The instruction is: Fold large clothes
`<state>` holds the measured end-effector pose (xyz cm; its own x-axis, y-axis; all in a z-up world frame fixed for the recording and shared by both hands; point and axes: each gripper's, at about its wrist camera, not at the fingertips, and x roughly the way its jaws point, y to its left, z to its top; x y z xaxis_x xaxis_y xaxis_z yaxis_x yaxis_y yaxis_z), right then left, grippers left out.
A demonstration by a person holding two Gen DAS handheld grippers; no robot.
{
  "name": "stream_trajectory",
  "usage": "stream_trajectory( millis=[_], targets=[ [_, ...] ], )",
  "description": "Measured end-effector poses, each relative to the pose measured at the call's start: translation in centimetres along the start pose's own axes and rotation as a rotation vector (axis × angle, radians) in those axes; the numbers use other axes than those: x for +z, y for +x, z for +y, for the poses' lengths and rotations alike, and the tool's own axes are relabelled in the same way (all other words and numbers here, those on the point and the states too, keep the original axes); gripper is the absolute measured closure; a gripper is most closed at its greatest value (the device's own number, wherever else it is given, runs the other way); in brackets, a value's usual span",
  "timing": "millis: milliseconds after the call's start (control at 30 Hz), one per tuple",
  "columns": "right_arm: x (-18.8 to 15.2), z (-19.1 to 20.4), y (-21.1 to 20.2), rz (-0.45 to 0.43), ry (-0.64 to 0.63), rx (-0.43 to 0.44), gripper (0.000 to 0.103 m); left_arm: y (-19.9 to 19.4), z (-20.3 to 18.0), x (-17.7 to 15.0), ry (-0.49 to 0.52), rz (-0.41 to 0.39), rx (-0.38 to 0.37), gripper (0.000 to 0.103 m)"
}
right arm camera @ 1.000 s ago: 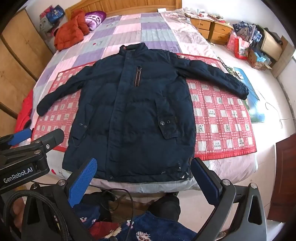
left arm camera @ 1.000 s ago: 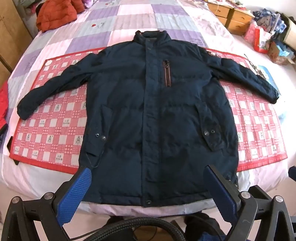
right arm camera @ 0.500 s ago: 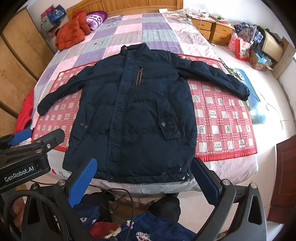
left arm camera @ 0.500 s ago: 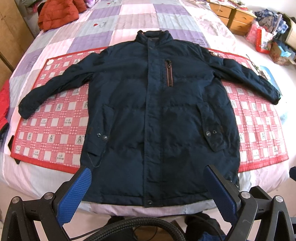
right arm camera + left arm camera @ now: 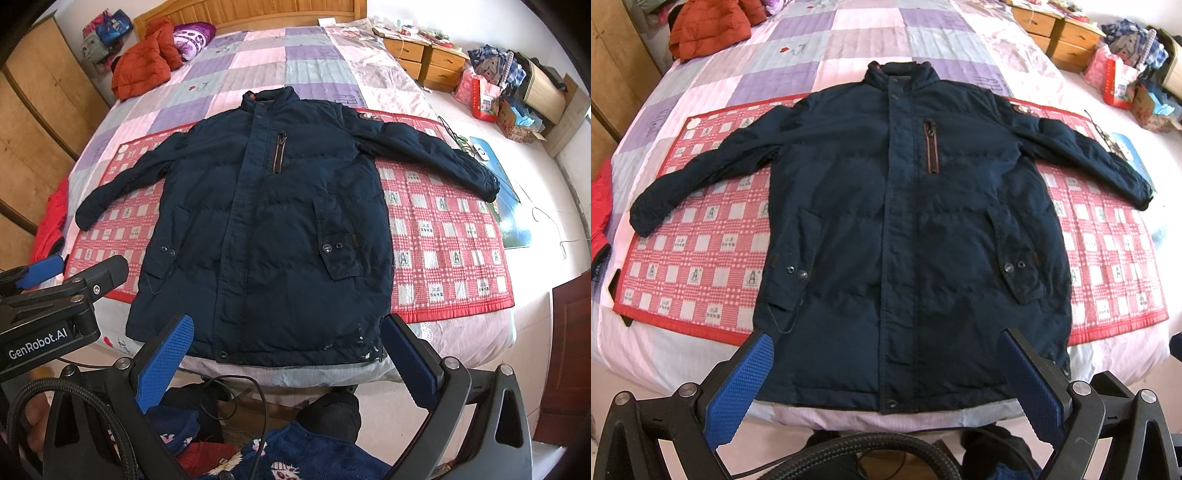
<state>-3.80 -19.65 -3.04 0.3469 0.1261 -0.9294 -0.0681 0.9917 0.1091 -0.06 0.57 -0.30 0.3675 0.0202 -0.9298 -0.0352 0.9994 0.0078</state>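
A dark blue jacket [image 5: 908,229] lies flat and face up on a bed [image 5: 849,40], zipped shut, collar toward the headboard and hem at the foot edge. Both sleeves are spread out to the sides. Under the jacket, across the bed, lies a red checked mat [image 5: 701,251]; the sleeves and the sides of the jacket rest on it, while the hem reaches past the mat's near edge onto the pale sheet.

The left hand-held gripper [image 5: 886,384] hangs just off the foot of the bed, below the jacket's hem, its blue-padded fingers [image 5: 742,387] spread wide and holding nothing. The right hand-held gripper [image 5: 284,358] is also just below the hem, toward the jacket's right-hand corner in its own view, fingers wide apart and empty; neither touches the jacket.

Beyond the jacket's collar, at the far left corner of the bed, sits an orange coat [image 5: 144,70]. A wooden nightstand [image 5: 424,62] stands to the right of the bed.
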Motion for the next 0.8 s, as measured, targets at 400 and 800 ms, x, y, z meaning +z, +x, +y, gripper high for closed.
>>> stream_trajectory(
  millis=[400,800],
  targets=[
    [0.0,0.7,0.3,-0.001,0.004,-0.004,0.000,0.0,0.0,0.0,0.001,-0.002,-0.001,0.004],
    [0.9,0.4,-0.2,-0.005,0.004,-0.001,0.000,0.1,0.8,-0.2,0.000,-0.001,-0.001,0.004]
  ],
)
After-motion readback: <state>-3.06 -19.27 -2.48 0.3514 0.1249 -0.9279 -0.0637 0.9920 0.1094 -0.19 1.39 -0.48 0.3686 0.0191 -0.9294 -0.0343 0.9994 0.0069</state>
